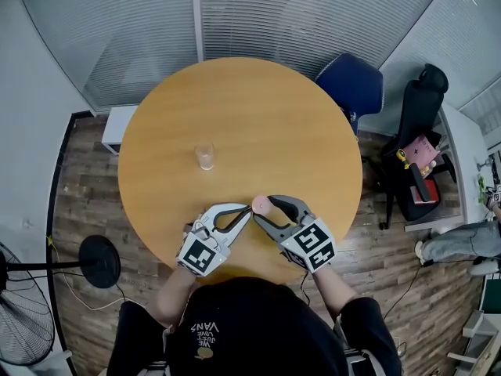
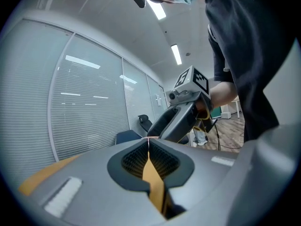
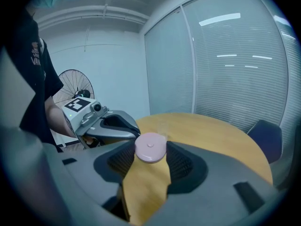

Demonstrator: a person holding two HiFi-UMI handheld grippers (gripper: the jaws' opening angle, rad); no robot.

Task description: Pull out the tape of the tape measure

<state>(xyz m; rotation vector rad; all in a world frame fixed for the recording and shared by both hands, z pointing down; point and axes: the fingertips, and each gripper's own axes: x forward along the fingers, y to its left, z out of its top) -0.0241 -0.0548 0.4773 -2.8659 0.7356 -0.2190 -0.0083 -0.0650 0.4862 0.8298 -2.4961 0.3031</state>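
A small round pink tape measure (image 1: 261,204) hangs above the front edge of the round wooden table (image 1: 235,100), with my right gripper (image 1: 264,205) shut on it. In the right gripper view the pink case (image 3: 150,147) sits clamped between the two dark pads. My left gripper (image 1: 249,211) comes in from the left, its tips right against the case. In the left gripper view my left gripper (image 2: 148,139) has its jaws together, with a thin pale sliver of the tape's end pinched at the very tip. The right gripper's body (image 2: 181,119) fills the space just behind.
A clear glass (image 1: 205,156) stands near the table's middle. A blue chair (image 1: 352,84) and a black office chair (image 1: 419,124) stand at the right. At the lower left are a floor fan (image 1: 19,312) and a round black base (image 1: 99,261).
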